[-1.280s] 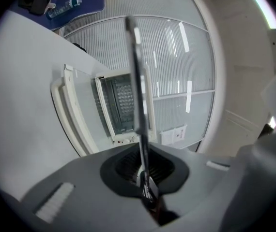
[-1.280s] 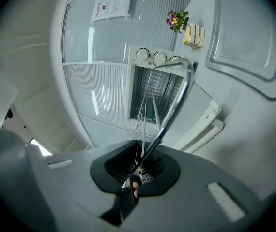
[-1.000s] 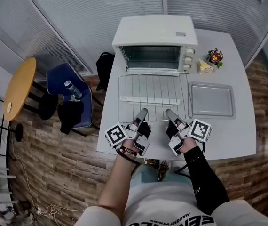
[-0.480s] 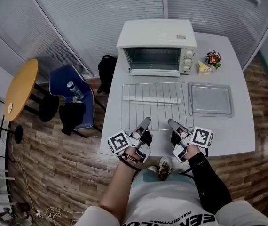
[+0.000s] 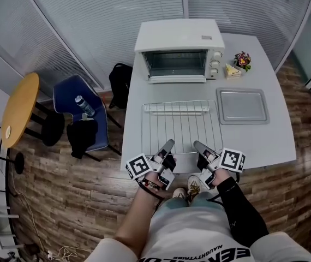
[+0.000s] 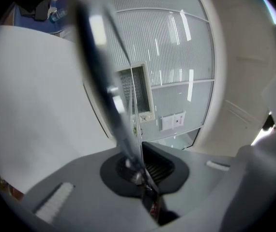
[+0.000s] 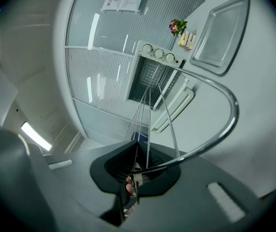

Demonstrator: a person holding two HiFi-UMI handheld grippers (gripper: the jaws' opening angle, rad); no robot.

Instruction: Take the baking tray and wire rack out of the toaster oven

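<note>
On a white bench [image 5: 275, 141], the oven [image 5: 180, 48] is standing with its door dropped open and its chamber showing only bare walls, while the rack [image 5: 181, 125] is lying flat in front of it and the tray [image 5: 242, 106] is sitting just beside the rack's right edge, its shallow bed holding nothing. The left claw [image 5: 168, 143] and the right claw [image 5: 197, 144] are each reaching level over the bench's near edge and are both pressed together on the rack's near rim. The left gripper view is showing its jaws pinching the thick rim wire, which is running up the picture as a blur, with the oven small behind it. The right gripper view is showing the rim bending round in a bright curve and thin cross wires running into its pinched jaws. That view alone is picking out the oven's knobs [image 7: 158, 53] and papers [image 7: 123, 0] on the glass wall. Only the head view is taking in flowers [image 5: 242, 60] beside the oven and a blue chair [image 5: 71, 100] carrying a bottle [image 5: 84, 105].
</note>
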